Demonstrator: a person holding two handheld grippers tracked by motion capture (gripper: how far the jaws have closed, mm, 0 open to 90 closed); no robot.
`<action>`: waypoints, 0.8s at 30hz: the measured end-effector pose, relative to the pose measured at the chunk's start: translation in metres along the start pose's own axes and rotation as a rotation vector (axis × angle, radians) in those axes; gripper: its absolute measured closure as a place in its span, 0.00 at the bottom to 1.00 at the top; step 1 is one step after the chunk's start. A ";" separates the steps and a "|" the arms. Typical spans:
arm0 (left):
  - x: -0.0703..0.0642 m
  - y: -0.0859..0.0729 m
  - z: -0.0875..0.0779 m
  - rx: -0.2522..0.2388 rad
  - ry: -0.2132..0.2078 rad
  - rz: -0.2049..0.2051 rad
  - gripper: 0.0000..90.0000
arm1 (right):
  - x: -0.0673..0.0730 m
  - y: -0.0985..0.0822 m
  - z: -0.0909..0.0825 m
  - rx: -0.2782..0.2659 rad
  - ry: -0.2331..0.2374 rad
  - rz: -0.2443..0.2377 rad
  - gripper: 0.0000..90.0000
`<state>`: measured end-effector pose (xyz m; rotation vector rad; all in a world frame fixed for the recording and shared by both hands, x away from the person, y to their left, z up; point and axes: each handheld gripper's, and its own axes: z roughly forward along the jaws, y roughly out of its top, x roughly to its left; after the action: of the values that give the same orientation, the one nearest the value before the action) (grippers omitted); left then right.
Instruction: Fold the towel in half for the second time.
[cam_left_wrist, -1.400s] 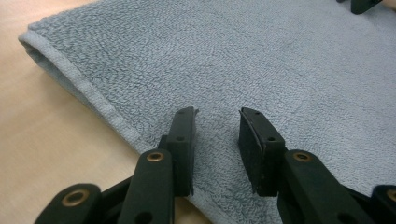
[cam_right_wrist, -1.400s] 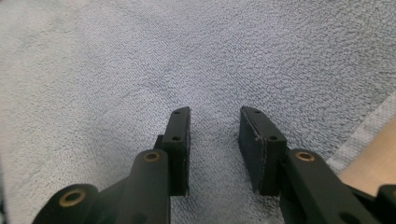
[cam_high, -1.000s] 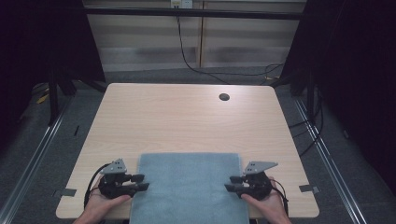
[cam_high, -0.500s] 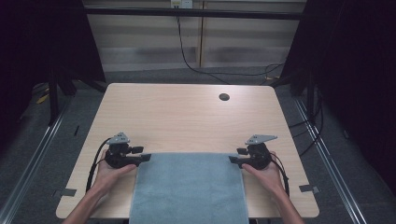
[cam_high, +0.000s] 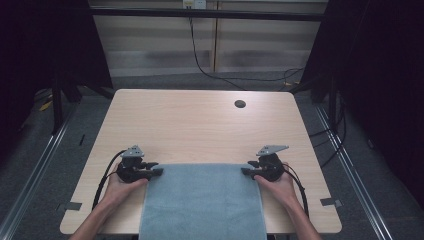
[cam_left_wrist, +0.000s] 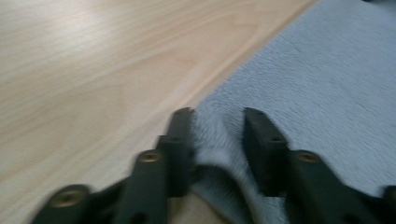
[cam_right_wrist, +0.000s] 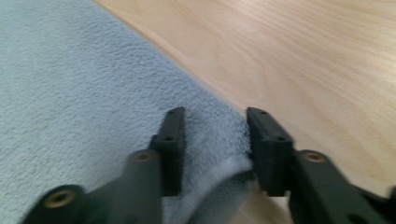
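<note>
— Towel (cam_high: 202, 202) position?
— Flat at the worktop's (cam_high: 200, 125) near edge. Left gripper (cam_high: 156, 171) and right gripper (cam_high: 246, 171) each straddle a far corner, jaws just closing, fabric bunched between them.
— Any writing?
— None readable; a grommet hole (cam_high: 240, 104) lies beyond.

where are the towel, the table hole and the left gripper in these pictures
towel (cam_high: 202, 200), high view, middle of the blue-grey cloth
table hole (cam_high: 240, 104), high view, centre of the dark round hole
left gripper (cam_high: 156, 171), high view, at its jaw tips by the towel's far left corner
</note>
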<state>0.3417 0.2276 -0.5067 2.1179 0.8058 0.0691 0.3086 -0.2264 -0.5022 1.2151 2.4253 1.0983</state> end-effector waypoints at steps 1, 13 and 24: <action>-0.001 -0.001 0.000 0.000 -0.012 -0.003 0.79 | 0.001 -0.001 0.000 -0.001 0.020 -0.010 0.79; -0.004 0.022 -0.022 -0.134 -0.042 -0.019 0.90 | 0.003 0.018 -0.027 -0.132 0.069 0.025 0.95; -0.028 0.050 -0.066 -0.286 -0.065 0.043 0.90 | 0.027 0.051 -0.085 -0.286 0.071 -0.048 0.95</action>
<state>0.3242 0.2357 -0.4215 1.8573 0.6695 0.1303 0.2807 -0.2312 -0.4030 1.0370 2.2338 1.4369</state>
